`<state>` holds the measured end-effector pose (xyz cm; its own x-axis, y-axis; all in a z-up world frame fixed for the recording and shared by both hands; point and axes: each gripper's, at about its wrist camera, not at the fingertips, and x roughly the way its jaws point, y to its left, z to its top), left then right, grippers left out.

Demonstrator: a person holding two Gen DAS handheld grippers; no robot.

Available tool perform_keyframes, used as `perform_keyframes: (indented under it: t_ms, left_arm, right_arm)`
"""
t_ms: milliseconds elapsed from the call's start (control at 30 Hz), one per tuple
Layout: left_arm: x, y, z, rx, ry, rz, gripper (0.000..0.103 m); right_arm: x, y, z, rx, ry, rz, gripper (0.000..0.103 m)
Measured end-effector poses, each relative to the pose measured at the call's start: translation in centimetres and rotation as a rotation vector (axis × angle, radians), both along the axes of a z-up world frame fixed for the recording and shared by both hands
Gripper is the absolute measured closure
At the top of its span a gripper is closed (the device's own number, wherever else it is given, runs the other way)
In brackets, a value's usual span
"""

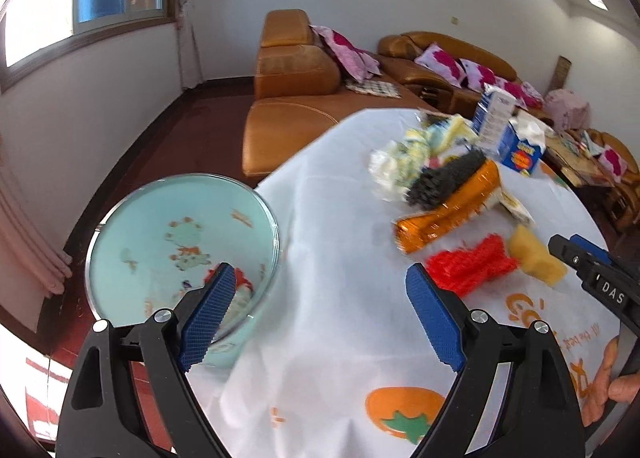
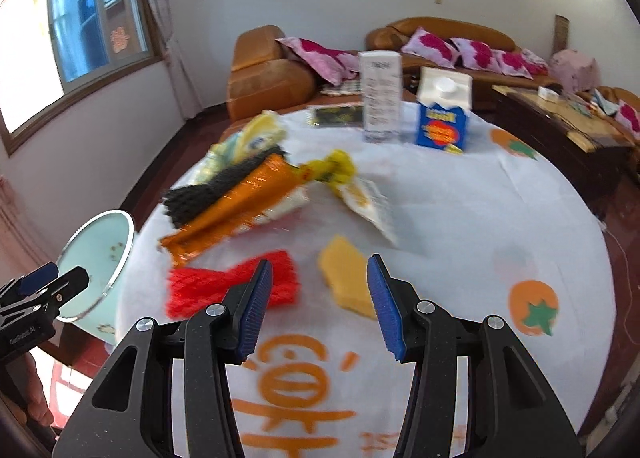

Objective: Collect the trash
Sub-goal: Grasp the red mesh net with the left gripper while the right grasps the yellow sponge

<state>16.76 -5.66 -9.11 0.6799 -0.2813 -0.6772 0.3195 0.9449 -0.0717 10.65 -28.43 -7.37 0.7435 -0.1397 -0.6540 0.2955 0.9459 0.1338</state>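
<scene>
At far left, the pale green trash bin (image 1: 182,246) stands off the table's edge, red scraps inside. The left gripper (image 1: 320,314) hovers released over the white tablecloth (image 1: 328,242). Rightward lie the ridged red foam net (image 2: 232,284) and the yellow sponge (image 2: 346,280); the right gripper (image 2: 320,304), released, frames the sponge just beyond its blue ribbed fingertips (image 2: 386,306).

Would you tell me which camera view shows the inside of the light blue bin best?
The left wrist view: the light blue bin faces it, showing scraps inside. The right wrist view catches it edge-on, mostly hiding the inside.
</scene>
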Motion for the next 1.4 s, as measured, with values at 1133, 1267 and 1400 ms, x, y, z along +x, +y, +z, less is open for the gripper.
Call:
perform_keyframes:
  t_ms: [1133,1267,1400]
  left_arm:
    - [1.1,-11.6,-4.1,0.036,0.11,-0.216,0.044]
    - [0.7,-12.1,-4.4,0.019,0.114,-0.236,0.069]
    - [0.3,-11.9,-4.3,-0.003,0.107,-0.259,0.085]
  right_arm:
    - [1.7,-2.7,-3.2,0.029,0.134,0.176,0.075]
    - [1.2,-3.0,-3.0,0.05,0.132,0.157,0.078]
    - [0.4,-3.3,-2.4,0.052,0.116,0.139,0.079]
